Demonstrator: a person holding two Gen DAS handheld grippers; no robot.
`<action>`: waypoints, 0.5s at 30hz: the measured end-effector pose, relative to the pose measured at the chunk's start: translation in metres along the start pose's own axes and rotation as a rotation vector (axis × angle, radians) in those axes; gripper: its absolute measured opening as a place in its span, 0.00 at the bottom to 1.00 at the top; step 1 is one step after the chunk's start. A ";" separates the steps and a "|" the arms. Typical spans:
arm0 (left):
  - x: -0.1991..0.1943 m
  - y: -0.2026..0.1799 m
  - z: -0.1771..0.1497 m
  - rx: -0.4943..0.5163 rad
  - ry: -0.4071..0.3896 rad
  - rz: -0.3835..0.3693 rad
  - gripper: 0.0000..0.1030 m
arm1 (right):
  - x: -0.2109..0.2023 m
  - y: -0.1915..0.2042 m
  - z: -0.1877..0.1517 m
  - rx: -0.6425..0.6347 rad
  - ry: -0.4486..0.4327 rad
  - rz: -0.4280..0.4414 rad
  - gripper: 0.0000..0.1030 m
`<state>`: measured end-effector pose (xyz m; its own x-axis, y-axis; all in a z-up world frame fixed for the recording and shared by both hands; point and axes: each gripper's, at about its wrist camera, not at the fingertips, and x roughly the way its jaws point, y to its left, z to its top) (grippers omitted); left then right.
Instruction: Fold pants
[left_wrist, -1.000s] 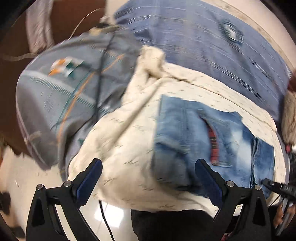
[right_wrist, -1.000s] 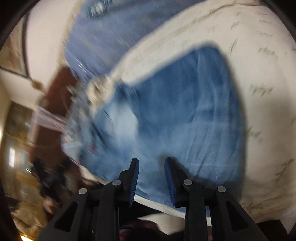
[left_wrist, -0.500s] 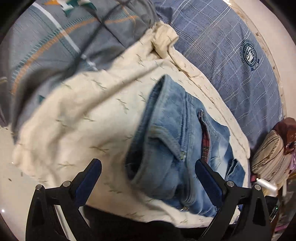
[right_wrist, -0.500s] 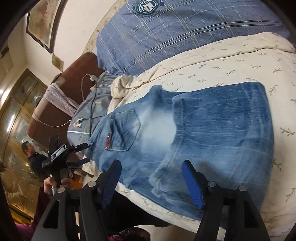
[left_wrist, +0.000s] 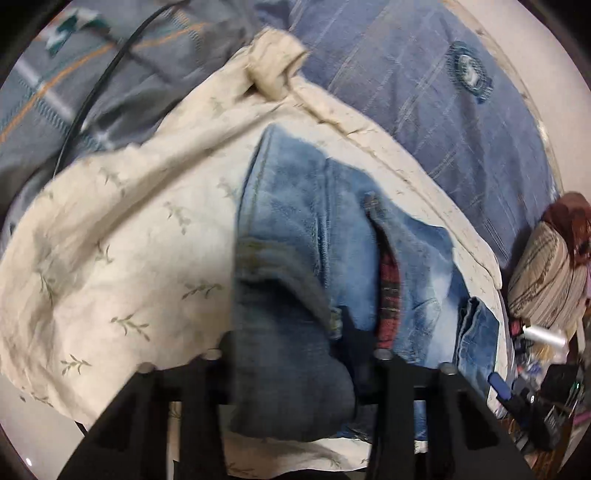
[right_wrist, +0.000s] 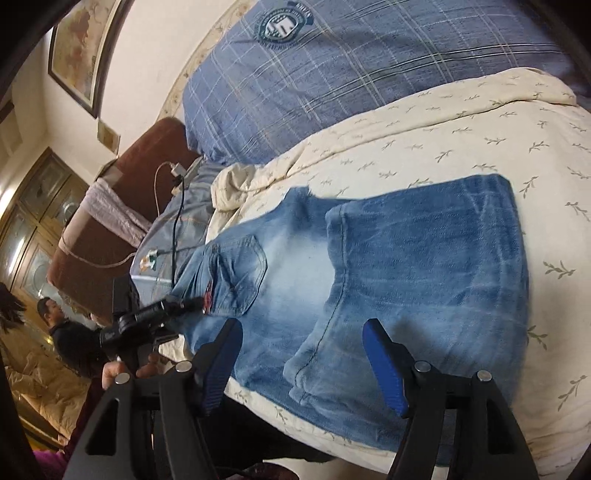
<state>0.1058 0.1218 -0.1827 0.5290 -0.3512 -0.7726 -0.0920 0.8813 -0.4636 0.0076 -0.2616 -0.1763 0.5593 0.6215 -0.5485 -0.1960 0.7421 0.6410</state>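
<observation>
Centrally, the folded pants (right_wrist: 388, 280) lie on the cream bedspread (right_wrist: 480, 147). Lower centre in its own view, the left gripper (left_wrist: 291, 350), jaws just closing, pinches their waistband; the right gripper (right_wrist: 306, 362) stands wide above the denim.

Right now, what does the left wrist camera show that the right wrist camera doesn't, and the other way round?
Only the left wrist view shows the left gripper closed on a bunched edge of the jeans; its fingers have just been closing on the denim. It also shows a striped cushion.

Only the right wrist view shows the right gripper open above the folded jeans, with nothing between its fingers, plus a framed picture.

Both show the jeans, the cream leaf-print blanket and the blue plaid cover.
</observation>
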 end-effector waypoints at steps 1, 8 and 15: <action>-0.006 -0.005 0.000 0.022 -0.021 0.005 0.34 | -0.001 -0.002 0.001 0.012 -0.010 -0.002 0.69; -0.039 -0.072 -0.003 0.246 -0.132 0.051 0.31 | -0.010 -0.018 0.007 0.089 -0.056 -0.016 0.69; -0.056 -0.175 -0.030 0.547 -0.183 0.069 0.30 | -0.040 -0.047 0.011 0.196 -0.150 -0.001 0.69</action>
<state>0.0670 -0.0221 -0.0714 0.6793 -0.2695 -0.6826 0.2921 0.9526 -0.0853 0.0034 -0.3243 -0.1785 0.6758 0.5657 -0.4724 -0.0435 0.6705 0.7407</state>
